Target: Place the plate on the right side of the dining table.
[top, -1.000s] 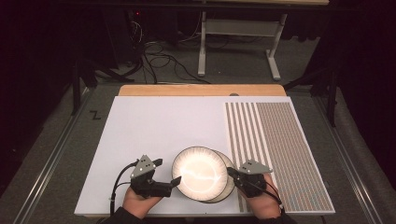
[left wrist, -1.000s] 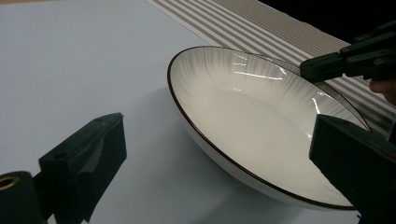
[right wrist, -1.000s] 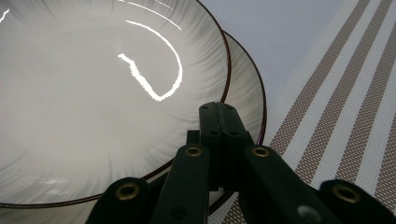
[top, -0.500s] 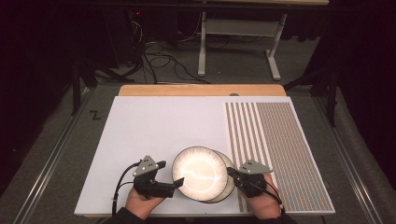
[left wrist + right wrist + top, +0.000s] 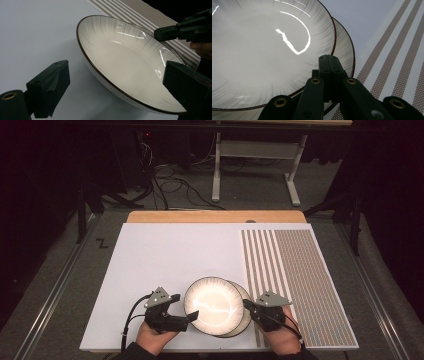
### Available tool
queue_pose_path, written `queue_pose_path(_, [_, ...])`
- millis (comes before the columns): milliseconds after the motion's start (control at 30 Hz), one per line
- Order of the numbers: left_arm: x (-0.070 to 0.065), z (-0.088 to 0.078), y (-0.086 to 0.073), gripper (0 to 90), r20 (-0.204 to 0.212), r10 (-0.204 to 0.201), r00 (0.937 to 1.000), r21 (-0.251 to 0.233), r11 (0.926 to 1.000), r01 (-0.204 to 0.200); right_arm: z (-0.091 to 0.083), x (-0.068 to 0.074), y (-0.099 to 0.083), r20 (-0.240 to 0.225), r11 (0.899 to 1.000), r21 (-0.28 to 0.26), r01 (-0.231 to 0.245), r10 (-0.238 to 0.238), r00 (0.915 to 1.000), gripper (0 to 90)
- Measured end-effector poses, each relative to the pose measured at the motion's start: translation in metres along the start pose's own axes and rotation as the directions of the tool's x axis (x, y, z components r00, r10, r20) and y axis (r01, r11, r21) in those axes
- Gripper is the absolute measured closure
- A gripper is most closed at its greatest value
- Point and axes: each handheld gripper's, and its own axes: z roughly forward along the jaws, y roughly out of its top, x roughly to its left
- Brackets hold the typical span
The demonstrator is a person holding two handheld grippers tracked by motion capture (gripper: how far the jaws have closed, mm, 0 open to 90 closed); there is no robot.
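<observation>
Two stacked plates (image 5: 215, 306) sitting near table's front edge. Left gripper (image 5: 186, 319) gaping around top plate's rim; right gripper (image 5: 248, 306) closed, resting on lower plate (image 5: 343, 47). Close squarely on rim, lift level.

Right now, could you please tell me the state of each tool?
Left tool: open, jaws either side of the upper plate rim, not pressing.
Right tool: closed, over the lower plate edge; grip unclear.

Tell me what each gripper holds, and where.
Right gripper: shut on the lower plate, at its rim. Left gripper: jaws open around the top plate, gripping nothing.
</observation>
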Motion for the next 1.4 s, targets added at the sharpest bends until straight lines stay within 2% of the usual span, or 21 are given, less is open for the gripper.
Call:
queue_pose_path(733, [-0.001,0.003,-0.001,12.8,0.021,-0.009,0.9997,0.017,0.9998,0.008,0.0,0.0,0.0,-0.001,1.0,-0.003,-0.004,0.004,1.0,90.0])
queue_pose_path(1300, [-0.001,0.003,-0.001,14.6,0.026,-0.011,0.9996,0.019,0.9998,0.011,0.002,-0.001,-0.001,-0.023,0.999,0.001,-0.033,0.033,0.9992,90.0])
queue_pose_path(1367, [-0.001,0.003,-0.001,14.7,0.026,-0.012,0.9996,0.019,0.9997,0.012,0.005,0.003,0.0,-0.031,1.0,0.007,-0.02,0.02,0.9993,90.0])
queue_pose_path(1400, [-0.001,0.003,-0.001,15.0,0.022,-0.015,0.9996,0.018,0.9997,0.015,0.008,0.009,0.001,-0.04,1.0,0.012,0.01,-0.01,0.9991,90.0])
